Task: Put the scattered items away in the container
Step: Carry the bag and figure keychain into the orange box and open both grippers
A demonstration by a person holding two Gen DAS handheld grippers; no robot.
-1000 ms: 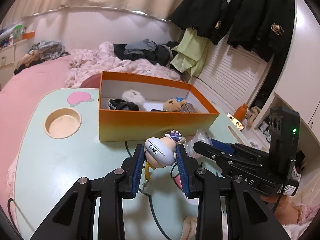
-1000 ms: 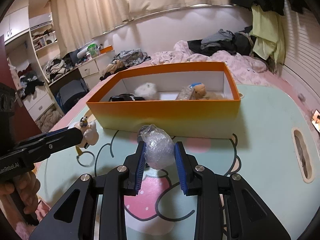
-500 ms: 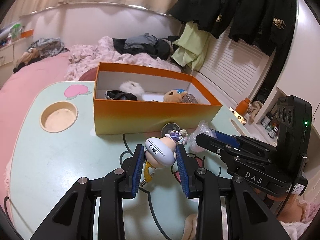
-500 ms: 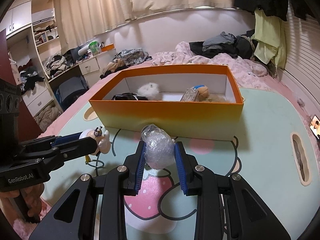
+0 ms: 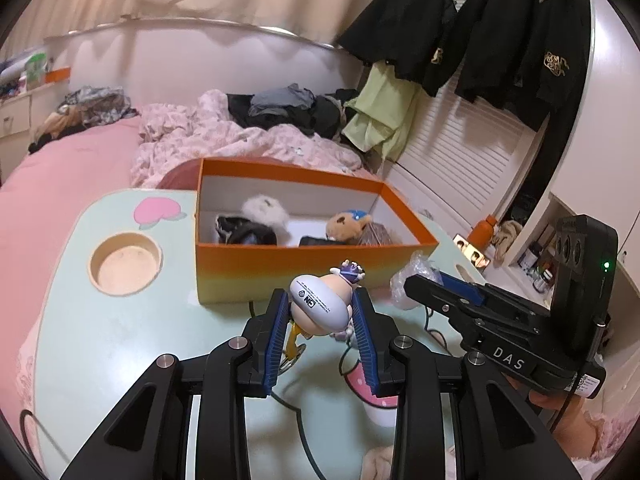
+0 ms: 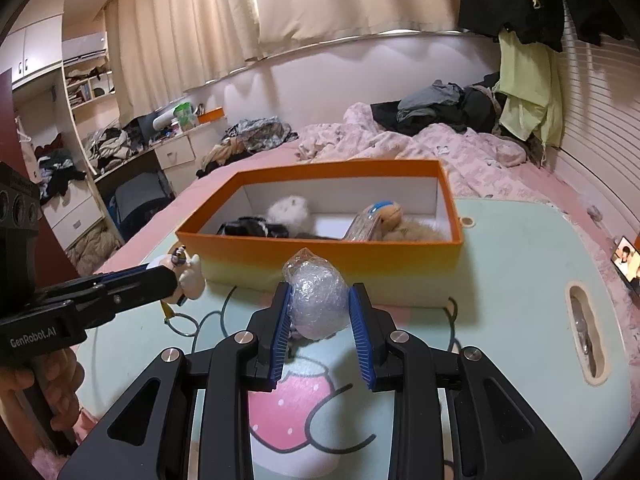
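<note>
Left claw (image 5: pixel 322 316) clamps a cartoon figurine (image 5: pixel 320 306), right claw (image 6: pixel 319 310) a bubble-wrapped bundle (image 6: pixel 316 300), both raised before the orange box (image 6: pixel 332 256) for dropping in.

Far behind the table (image 5: pixel 100 320), rumpled clothes (image 5: pixel 288 108) lie on the pink bed (image 5: pixel 72 168); black jackets (image 5: pixel 520 40) hang at right.
</note>
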